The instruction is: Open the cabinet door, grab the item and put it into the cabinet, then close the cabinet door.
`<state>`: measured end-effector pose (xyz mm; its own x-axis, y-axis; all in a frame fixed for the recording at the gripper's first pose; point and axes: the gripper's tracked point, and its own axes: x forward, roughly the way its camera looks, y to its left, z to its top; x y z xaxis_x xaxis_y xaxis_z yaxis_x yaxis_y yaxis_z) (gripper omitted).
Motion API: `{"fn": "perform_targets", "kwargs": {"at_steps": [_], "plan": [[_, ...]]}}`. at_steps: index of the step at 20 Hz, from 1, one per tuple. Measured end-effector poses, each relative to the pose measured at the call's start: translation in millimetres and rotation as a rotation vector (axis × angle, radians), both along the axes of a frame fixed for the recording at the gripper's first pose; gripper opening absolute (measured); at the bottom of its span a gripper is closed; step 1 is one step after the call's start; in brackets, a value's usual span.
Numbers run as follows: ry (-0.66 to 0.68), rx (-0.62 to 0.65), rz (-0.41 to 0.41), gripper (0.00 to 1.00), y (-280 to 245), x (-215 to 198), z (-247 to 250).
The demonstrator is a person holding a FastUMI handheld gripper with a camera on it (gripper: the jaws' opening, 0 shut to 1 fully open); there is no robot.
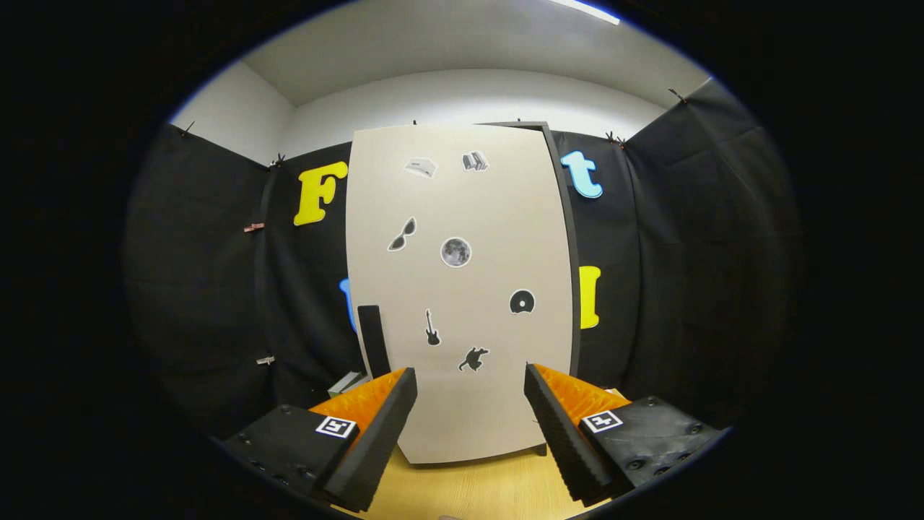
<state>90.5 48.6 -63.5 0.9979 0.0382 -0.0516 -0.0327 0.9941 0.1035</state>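
A: Largest entry first, please.

B: Cabinet (462, 289), pale, tall, standing upright on the wooden table (476, 487) directly ahead of the gripper. Its door (498, 217) was shut, the face turned squarely to the camera, and a dark frame edge showed along one side. A black vertical handle (373, 339) sat low on the door's edge, just above the left finger.

A: Door markings?

B: Seven small stickers (455, 251) were scattered over the door: a round moon near the middle, sunglasses beside it, two boxy shapes near the top, a disc, a guitar and a small dark figure lower down.

A: Gripper next.

B: Gripper (471, 393), held level and pointed straight at the lower part of the door. Its two fingers (375, 433) stood wide apart with nothing between them and touched neither the door nor the handle. Each finger body carried a square printed marker. The fingers hung over the table, short of the cabinet.

A: The item to be stored?

B: A small grey-and-white object (346, 383) lay on the table beside the cabinet's base, just past the left finger and mostly hidden by it. What it was could not be told.

A: Smallest?

B: Small clips (254, 227) pinned on the black cloth wall (195, 289).
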Motion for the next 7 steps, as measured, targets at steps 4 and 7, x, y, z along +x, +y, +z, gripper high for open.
{"fn": "perform_targets", "kwargs": {"at_steps": [4, 7], "plan": [[-0.006, 0.008, -0.002, 0.97, 1.5, -1.8, 4.3], [-0.009, 0.003, -0.007, 0.97, 1.8, -2.6, 5.4]]}}
